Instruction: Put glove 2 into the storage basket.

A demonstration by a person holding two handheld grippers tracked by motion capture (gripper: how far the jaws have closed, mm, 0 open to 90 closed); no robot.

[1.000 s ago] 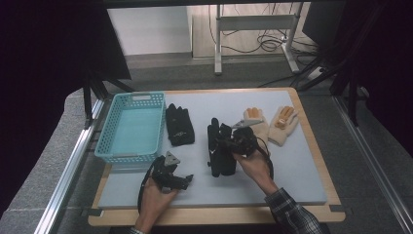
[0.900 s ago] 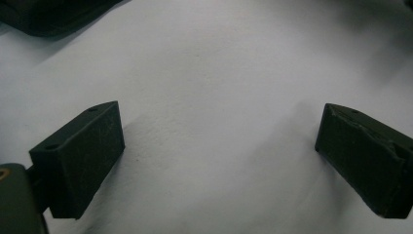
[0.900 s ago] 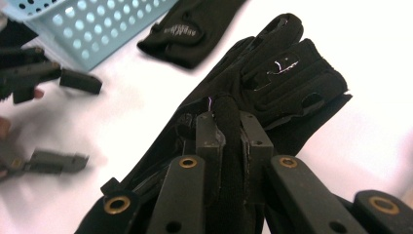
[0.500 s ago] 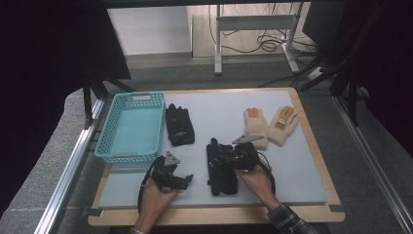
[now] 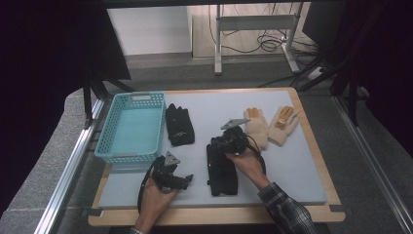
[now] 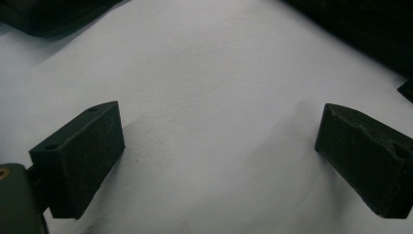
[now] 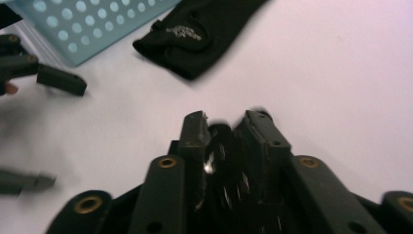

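A black glove (image 5: 222,175) lies lengthwise on the white mat (image 5: 292,165) near the front edge. My right gripper (image 5: 217,147) is shut on its far end; dark fabric is pinched between the jaws in the right gripper view (image 7: 225,126). A second black glove (image 5: 179,126) (image 7: 204,34) lies flat beside the blue basket (image 5: 132,127). My left gripper (image 5: 186,180) rests low at the front left, open, its jaws wide apart over bare mat (image 6: 219,151). Two cream gloves (image 5: 256,126) (image 5: 284,125) lie side by side at the right.
The basket (image 7: 83,24) holds nothing and stands at the mat's left edge. A wooden board (image 5: 214,214) frames the mat. Beyond the table are a metal stand (image 5: 253,29) and cables on the floor.
My right gripper dragged the black glove toward the front edge, then drew back slightly toward the middle. The left gripper stayed where it was.
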